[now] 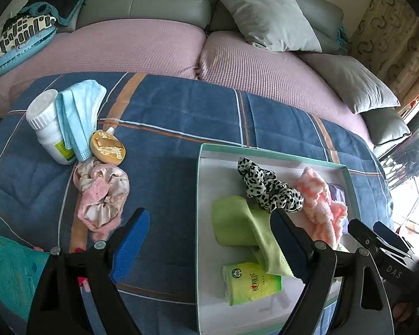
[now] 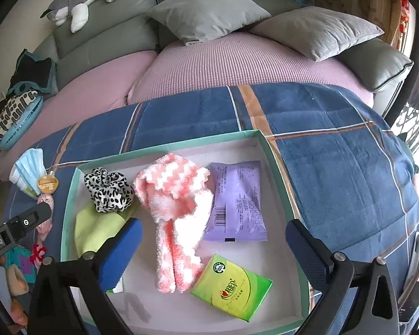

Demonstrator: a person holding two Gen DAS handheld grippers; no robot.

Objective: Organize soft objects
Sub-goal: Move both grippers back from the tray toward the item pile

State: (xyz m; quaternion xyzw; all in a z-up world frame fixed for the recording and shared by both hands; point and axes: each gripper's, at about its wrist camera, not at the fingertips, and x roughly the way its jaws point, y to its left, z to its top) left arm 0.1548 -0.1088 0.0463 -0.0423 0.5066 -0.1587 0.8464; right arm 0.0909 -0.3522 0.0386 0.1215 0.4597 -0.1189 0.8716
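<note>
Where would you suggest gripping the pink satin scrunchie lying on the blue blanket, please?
Probably across one bunched side of the pink scrunchie, coming from above. It lies flat and crumpled beside the box, so its puffy ring gives folds to pinch. The left gripper is nearest, its fingers open and empty.

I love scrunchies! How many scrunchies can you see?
2. The black-and-white spotted scrunchie lies in the box on the green cloth; the pink scrunchie lies outside on the blue blanket. Others may be hidden.
</note>
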